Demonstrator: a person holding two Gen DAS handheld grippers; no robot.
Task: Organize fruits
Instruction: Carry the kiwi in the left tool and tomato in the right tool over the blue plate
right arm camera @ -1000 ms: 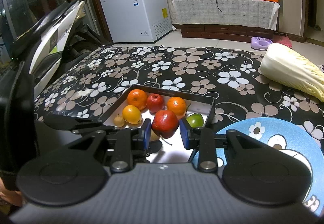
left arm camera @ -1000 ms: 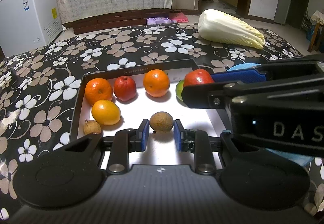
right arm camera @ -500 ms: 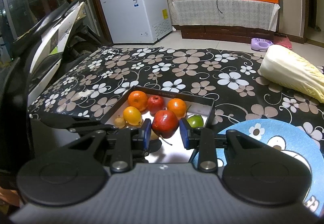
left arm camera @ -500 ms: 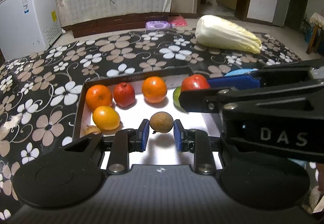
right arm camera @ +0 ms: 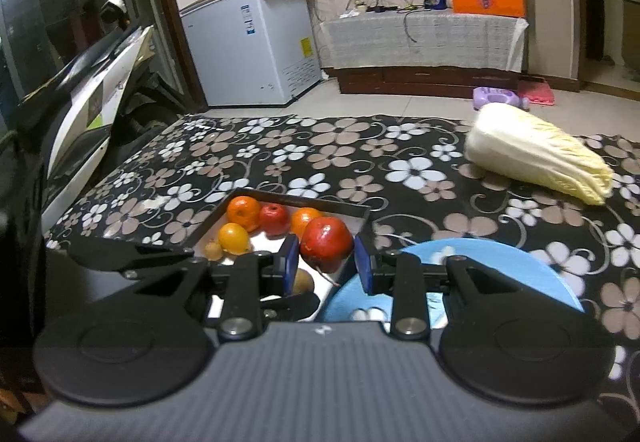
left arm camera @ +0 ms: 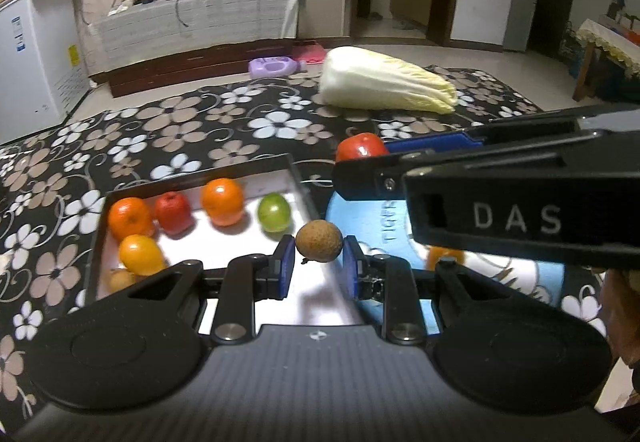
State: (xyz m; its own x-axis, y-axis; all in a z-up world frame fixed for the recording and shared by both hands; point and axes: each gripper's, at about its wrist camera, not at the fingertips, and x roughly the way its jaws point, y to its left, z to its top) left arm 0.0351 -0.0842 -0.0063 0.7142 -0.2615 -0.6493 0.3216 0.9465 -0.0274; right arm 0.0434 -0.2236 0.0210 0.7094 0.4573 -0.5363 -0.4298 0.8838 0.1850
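My left gripper (left arm camera: 319, 267) is shut on a small brown round fruit (left arm camera: 319, 241) and holds it above the right edge of the black-rimmed white tray (left arm camera: 298, 172). My right gripper (right arm camera: 326, 260) is shut on a red apple (right arm camera: 326, 244), held above the blue plate (right arm camera: 532, 274); the apple also shows in the left wrist view (left arm camera: 362, 148). In the tray lie two oranges (left arm camera: 129, 217), a red fruit (left arm camera: 173, 212), a green fruit (left arm camera: 274, 212), a yellow-orange fruit (left arm camera: 139, 254) and a small brown fruit (left arm camera: 120, 279).
A napa cabbage (left arm camera: 384, 86) lies at the back right of the floral tablecloth (left arm camera: 180, 134). The blue plate (left arm camera: 372, 210) sits right of the tray, with an orange fruit (left arm camera: 440, 256) on it. A white freezer (right arm camera: 256, 54) and a scooter (right arm camera: 92, 110) stand beyond the table.
My left gripper has lifted the brown fruit off the tray floor and carried it right, toward the plate. My right gripper has moved right with the apple, uncovering the green fruit.
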